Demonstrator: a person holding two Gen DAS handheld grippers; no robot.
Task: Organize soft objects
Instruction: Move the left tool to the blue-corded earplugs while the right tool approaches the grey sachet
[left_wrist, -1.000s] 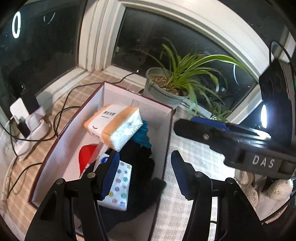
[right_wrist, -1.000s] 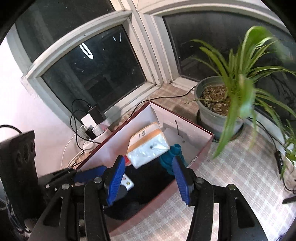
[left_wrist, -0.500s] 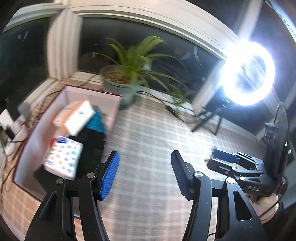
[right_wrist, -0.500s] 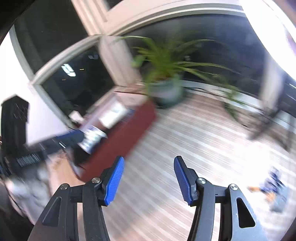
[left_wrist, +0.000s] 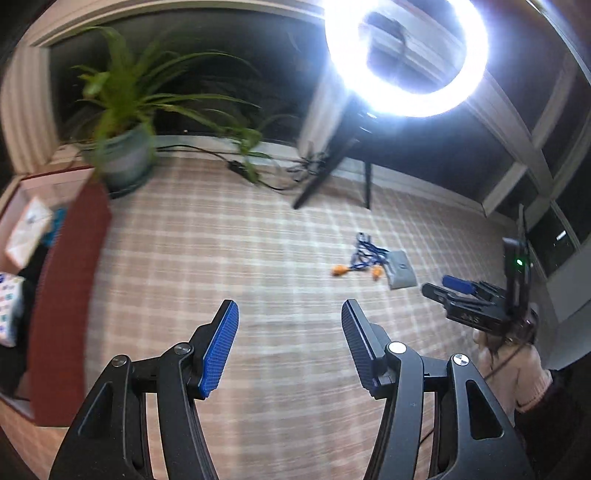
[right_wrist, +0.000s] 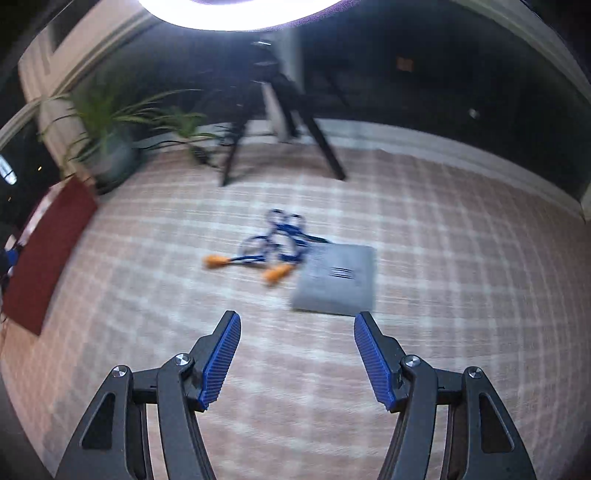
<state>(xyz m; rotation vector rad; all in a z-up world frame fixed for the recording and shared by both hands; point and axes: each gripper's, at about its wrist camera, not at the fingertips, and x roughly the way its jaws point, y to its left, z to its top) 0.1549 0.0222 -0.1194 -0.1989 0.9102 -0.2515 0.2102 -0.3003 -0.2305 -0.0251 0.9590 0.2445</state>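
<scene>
A blue cord with orange ends (right_wrist: 267, 248) and a flat grey pack (right_wrist: 335, 279) lie side by side on the checked mat; they also show in the left wrist view, cord (left_wrist: 360, 258) and pack (left_wrist: 399, 268). My right gripper (right_wrist: 295, 354) is open and empty, a short way in front of them. My left gripper (left_wrist: 290, 343) is open and empty over bare mat. The dark red box (left_wrist: 66, 266) at the far left holds a tissue pack (left_wrist: 27, 229), a spotted pack (left_wrist: 9, 310) and dark cloth.
A potted plant (left_wrist: 122, 155) stands behind the box. A ring light (left_wrist: 406, 55) on a tripod (right_wrist: 280, 122) stands at the back, with cables by the window sill. The checked mat (left_wrist: 236, 258) stretches between box and cord. The right gripper (left_wrist: 472, 302) shows at right.
Both grippers have swung right, away from the box, across the mat. The cord and grey pack have come into view ahead of the right gripper. Both stay open and empty.
</scene>
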